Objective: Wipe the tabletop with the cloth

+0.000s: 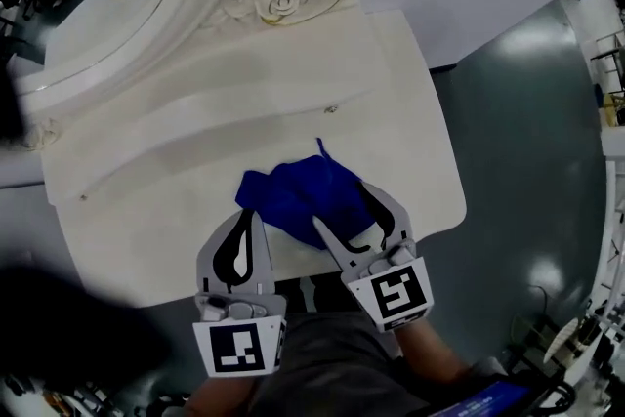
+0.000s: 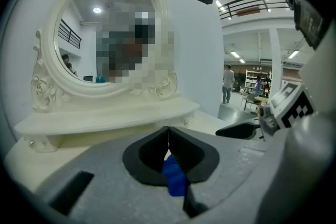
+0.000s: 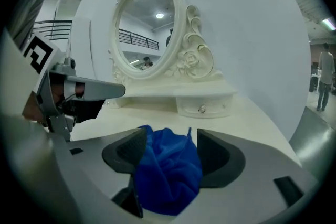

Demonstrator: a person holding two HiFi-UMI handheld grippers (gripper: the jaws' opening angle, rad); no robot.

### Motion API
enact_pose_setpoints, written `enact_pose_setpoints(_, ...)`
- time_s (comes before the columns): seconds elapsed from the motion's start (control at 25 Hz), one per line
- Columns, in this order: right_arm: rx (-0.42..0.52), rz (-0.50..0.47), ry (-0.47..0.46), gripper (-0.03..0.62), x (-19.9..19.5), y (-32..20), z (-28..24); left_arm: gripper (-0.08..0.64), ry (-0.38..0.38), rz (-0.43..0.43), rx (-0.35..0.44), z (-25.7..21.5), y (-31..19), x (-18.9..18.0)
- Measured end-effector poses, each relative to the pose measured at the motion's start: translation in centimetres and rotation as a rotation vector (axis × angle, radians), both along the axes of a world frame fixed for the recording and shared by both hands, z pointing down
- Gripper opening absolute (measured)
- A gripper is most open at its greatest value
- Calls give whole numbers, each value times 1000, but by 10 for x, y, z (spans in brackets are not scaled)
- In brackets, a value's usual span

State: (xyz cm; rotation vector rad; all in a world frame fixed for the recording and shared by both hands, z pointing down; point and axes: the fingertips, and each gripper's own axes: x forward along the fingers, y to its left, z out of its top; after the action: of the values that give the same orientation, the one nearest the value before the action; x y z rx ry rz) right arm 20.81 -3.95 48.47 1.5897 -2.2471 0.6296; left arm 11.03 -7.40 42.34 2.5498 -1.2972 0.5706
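Note:
A crumpled blue cloth [image 1: 298,193] lies near the front of the white dressing table top [image 1: 400,93]. My left gripper [image 1: 256,216] is at the cloth's left edge. In the left gripper view its jaws [image 2: 168,137] are closed together, with a fold of the cloth [image 2: 174,178] pinched between them. My right gripper [image 1: 344,206] straddles the cloth's right side with its jaws spread wide. The bunched cloth [image 3: 169,176] fills the gap between the right gripper's [image 3: 171,136] pads, which do not squeeze it.
An oval mirror [image 2: 105,34] in a carved white frame [image 1: 278,0] stands at the back of the table, above a raised shelf with a small drawer knob [image 1: 332,108]. The table's rounded front edge [image 1: 430,234] drops to grey floor [image 1: 527,161] on the right.

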Motion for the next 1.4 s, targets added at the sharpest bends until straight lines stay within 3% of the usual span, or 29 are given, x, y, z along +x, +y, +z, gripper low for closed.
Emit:
enact_pose_setpoints(0.2,-96,-67,59,299,-15,11,41,15,-9,-23,-24,23,1,-13)
enact_pose_setpoints(0.52,-214,-106,108,302,-24,4,70,16,6,-79,-3,33,-10,-42)
enact_pose_setpoints(0.56,-218,-115,109,281,-27,3,71,15,8,-87,2,32,-11,-46)
enact_pose_setpoints(0.68,-217,-121,121,116,-37,1,71,15,5,-118,27,22,-17,-63)
enact_pose_setpoints(0.8,-215,-108,131,78,-41,3,60,15,-5,-153,51,1,-21,-83)
enact_pose_setpoints(0.92,-169,-94,120,71,-63,-1,28,16,-16,-193,80,-19,-24,-122)
enact_pose_setpoints(1.08,11,-101,138,67,-173,-21,1,16,50,-264,173,-11,-27,-248)
enact_pose_setpoints(1.16,99,-121,154,67,-217,-30,-11,16,76,-282,226,-7,-28,-290)
enact_pose_setpoints(1.24,155,-146,156,67,-237,-40,-27,15,89,-296,255,-12,-30,-302)
enact_pose_setpoints(1.4,231,-186,160,67,-240,-61,-57,15,104,-319,307,-32,-35,-292)
